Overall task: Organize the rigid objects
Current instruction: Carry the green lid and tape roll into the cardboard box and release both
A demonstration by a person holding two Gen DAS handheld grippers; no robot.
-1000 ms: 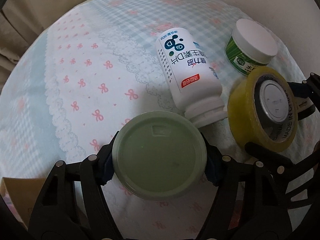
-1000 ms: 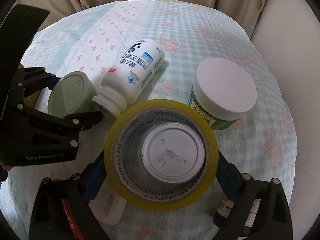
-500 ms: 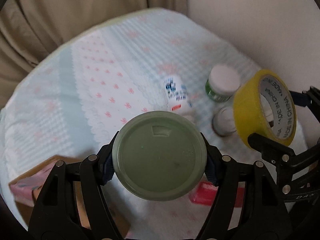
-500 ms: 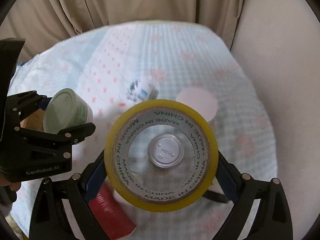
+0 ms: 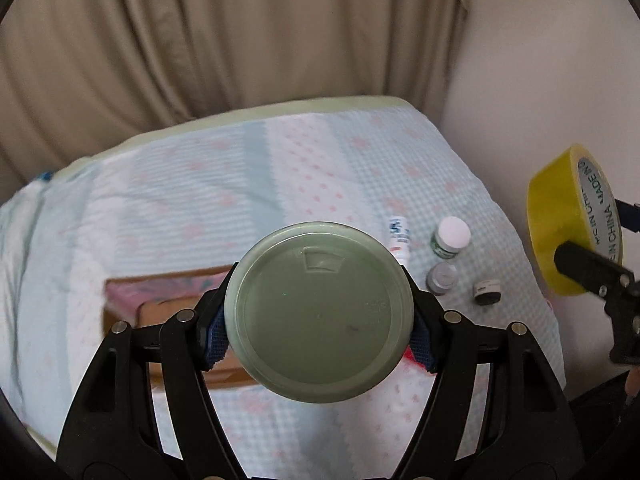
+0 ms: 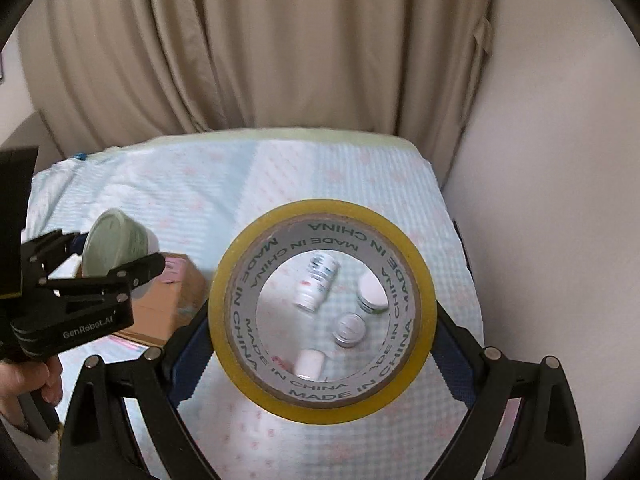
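High above the cloth-covered table (image 5: 280, 184), left gripper (image 5: 319, 316) is clamped on a pale green lidded tub (image 5: 319, 312), pads pressing both sides. Right gripper (image 6: 323, 316) is clenched on a yellow tape roll (image 6: 323, 410), held upright with the core facing the camera. Down on the cloth: a white bottle (image 6: 316, 285) lying on its side, a green-labelled jar with white lid (image 5: 451, 237), a small clear-lidded jar (image 5: 441, 278), a small dark jar (image 5: 487, 292). Cardboard box (image 5: 160, 312) sits to the left. Beige curtain (image 6: 280, 40) behind. A hand (image 6: 28, 384) grips the left tool.
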